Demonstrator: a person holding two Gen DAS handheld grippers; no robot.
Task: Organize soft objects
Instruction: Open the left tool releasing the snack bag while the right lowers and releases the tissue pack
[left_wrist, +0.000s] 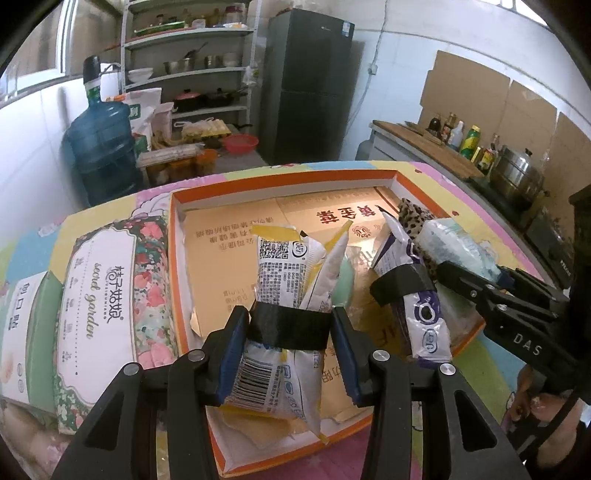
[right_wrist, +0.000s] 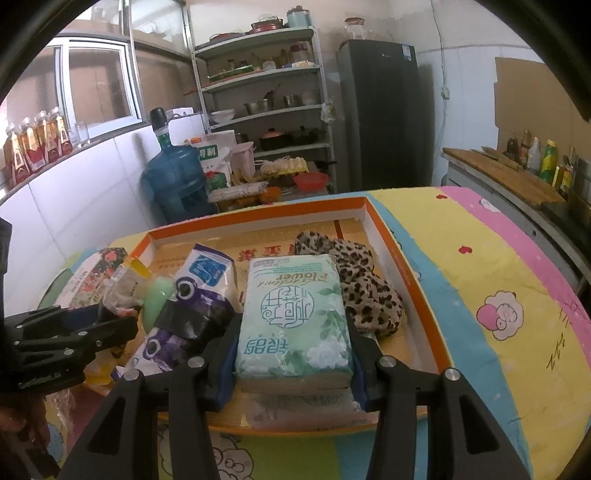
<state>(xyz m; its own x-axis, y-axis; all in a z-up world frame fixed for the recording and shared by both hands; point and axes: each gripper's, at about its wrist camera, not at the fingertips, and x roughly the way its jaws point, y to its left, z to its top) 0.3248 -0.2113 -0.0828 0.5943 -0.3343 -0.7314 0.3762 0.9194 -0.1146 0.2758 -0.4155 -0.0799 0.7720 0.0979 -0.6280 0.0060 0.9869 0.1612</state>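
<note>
Left gripper (left_wrist: 290, 328) clamps yellow-white pack (left_wrist: 284, 280) over orange tray (left_wrist: 280, 181), seemingly

tray (right_wrist: 413, 280): we see it on the table (right_wrist: 517, 266)
tissue pack (right_wrist: 295, 314): in tray, front
cloth (right_wrist: 369, 288): in tray, right of and behind tissue pack
taped bag (right_wrist: 195, 295): left of tissue pack

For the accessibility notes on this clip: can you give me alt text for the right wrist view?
The right gripper is shut on a green tissue pack over an orange-rimmed box tray on a patterned cloth. A leopard-print fabric lies in the tray on the right, a purple-and-white taped packet on the left, where the left gripper enters.
</note>
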